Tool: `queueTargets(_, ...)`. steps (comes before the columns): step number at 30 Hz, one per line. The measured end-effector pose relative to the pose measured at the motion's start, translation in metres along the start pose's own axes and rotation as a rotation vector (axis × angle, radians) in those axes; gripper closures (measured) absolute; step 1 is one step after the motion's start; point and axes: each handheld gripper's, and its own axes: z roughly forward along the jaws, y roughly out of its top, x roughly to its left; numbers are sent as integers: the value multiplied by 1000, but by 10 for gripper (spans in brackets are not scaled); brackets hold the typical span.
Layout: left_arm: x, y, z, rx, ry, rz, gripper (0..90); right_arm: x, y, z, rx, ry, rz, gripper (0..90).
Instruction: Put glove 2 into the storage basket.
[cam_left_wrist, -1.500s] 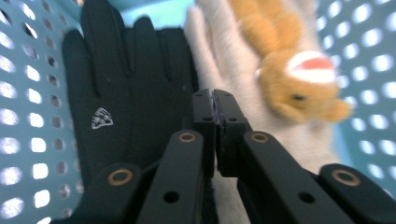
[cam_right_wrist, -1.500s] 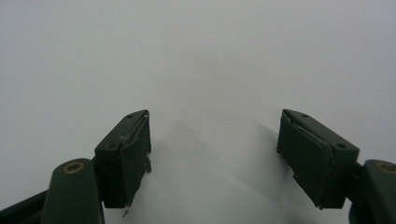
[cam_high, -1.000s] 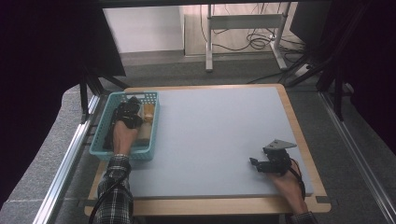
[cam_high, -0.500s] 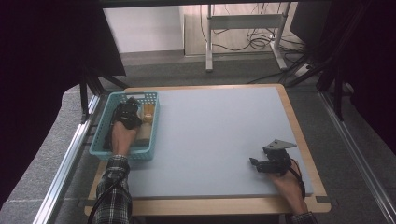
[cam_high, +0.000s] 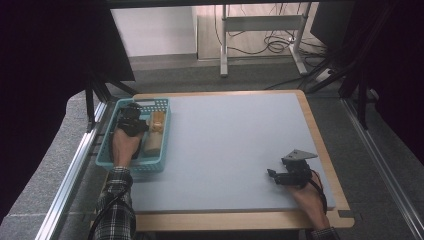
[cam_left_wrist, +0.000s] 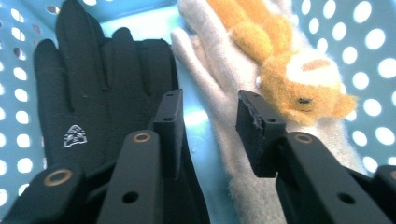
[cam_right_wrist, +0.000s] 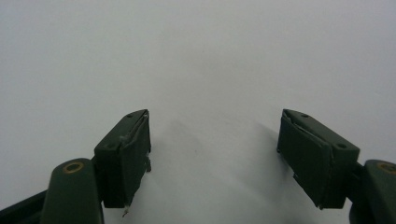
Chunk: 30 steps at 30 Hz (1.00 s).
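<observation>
My left gripper (cam_left_wrist: 208, 121) hangs inside the teal basket (cam_high: 107, 156) at the table's left. Its jaws have just been opening and now stand apart, with only the basket floor and the cream glove's edge between them. A black glove (cam_left_wrist: 93, 88) lies flat under the left jaw. Under the right jaw lies a cream glove (cam_left_wrist: 219, 98) with an orange plush animal (cam_left_wrist: 289, 65) on it. From above, the left gripper (cam_high: 131, 120) sits beside the cream glove (cam_high: 155, 137). My right gripper (cam_high: 274, 176) rests open on the grey mat near the front right, jaws (cam_right_wrist: 215, 140) wide and empty.
The grey mat (cam_high: 230, 145) covers the wooden table (cam_high: 320, 150). The basket's perforated walls (cam_left_wrist: 369, 56) close in around the left gripper. Metal rails run along both sides of the table, and a desk frame with cables stands on the floor behind.
The left hand has shifted slightly within the basket. The right hand has kept still.
</observation>
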Motion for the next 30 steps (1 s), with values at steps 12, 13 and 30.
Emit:
queueTargets(12, 13, -8, -13, -71, -20, -23, 448, 0, 0, 0, 1, 2, -2, 244)
queueTargets(13, 14, -8, -13, -76, -21, -25, 431, 0, 0, 0, 1, 2, -2, 244)
queueTargets(30, 26, -23, -22, -146, -78, -33, 204, 0, 0, 0, 3, -1, -4, 243)
